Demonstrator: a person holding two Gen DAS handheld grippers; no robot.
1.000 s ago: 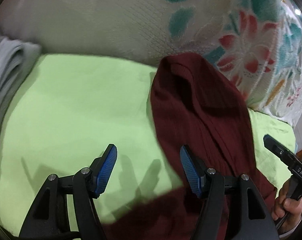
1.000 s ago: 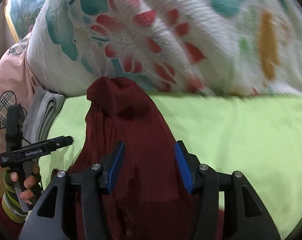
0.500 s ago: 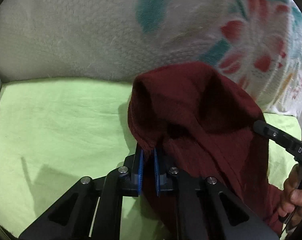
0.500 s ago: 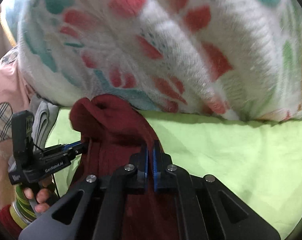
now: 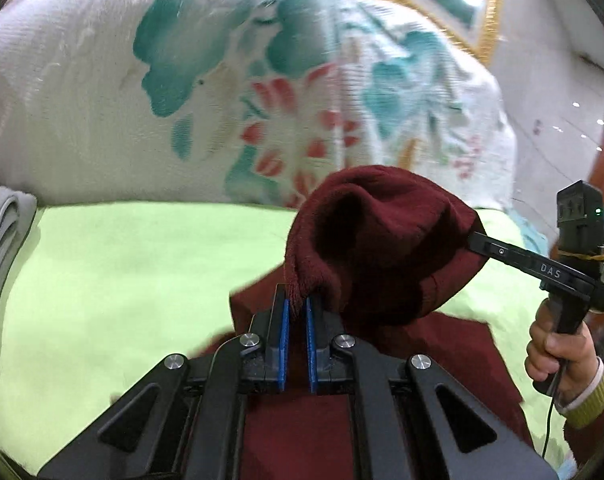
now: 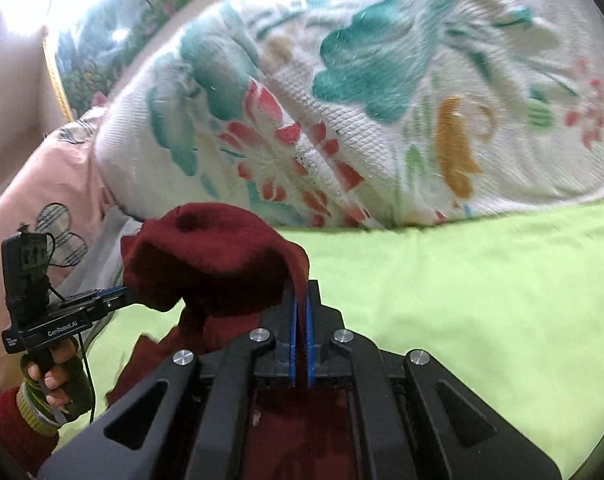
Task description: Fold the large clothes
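The garment [image 5: 381, 248] hangs over the sheet [image 5: 134, 280] at centre, the quilt [image 5: 222, 92] behind at 12 o'clock, the folded cloth [image 5: 2, 232] at 9 o'clock.

Matt, fuzzy maroon knit garment [image 5: 381, 248]

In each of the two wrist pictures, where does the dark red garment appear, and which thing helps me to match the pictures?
Left wrist view: the dark red garment bulges right of centre, its edge pinched in the left gripper at the bottom middle.
Right wrist view: the dark red garment is left of centre, its edge pinched in the right gripper.
Shared landmark: the floral blanket behind it, above the green sheet.
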